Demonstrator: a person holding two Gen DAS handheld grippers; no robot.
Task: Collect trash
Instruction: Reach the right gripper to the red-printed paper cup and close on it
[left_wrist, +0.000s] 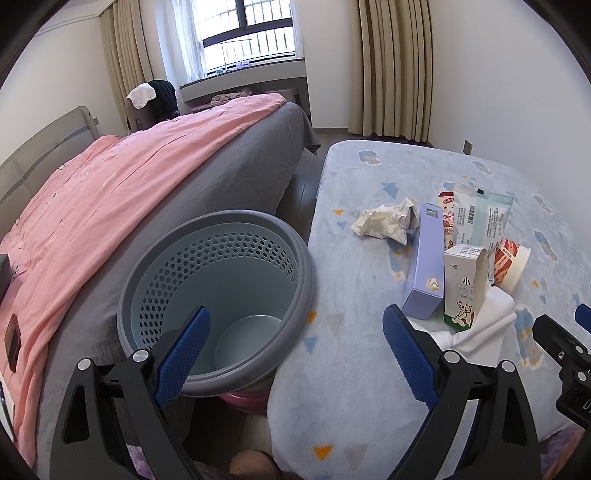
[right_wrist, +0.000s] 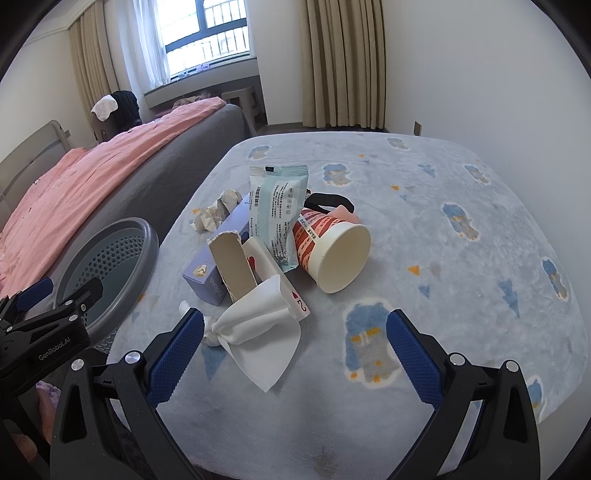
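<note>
A heap of trash lies on the blue-blanketed table (right_wrist: 424, 229): a crumpled paper ball (right_wrist: 216, 214) (left_wrist: 388, 221), a purple box (right_wrist: 218, 258) (left_wrist: 424, 258), a torn small carton (right_wrist: 232, 266) (left_wrist: 461, 284), a pale green wrapper (right_wrist: 277, 210), a tipped paper cup (right_wrist: 332, 251) (left_wrist: 511, 266), a playing card (right_wrist: 299, 301) and a white tissue (right_wrist: 258, 332) (left_wrist: 480, 332). A grey perforated bin (left_wrist: 218, 291) (right_wrist: 107, 269) stands left of the table. My left gripper (left_wrist: 295, 332) hangs open over the bin's rim. My right gripper (right_wrist: 295, 343) is open, just short of the tissue.
A bed with a pink cover (left_wrist: 110, 192) and grey sheet runs along the left, close behind the bin. A window (left_wrist: 240, 33) and beige curtains (left_wrist: 391, 66) line the far wall. Something pink (left_wrist: 243, 400) sits under the bin.
</note>
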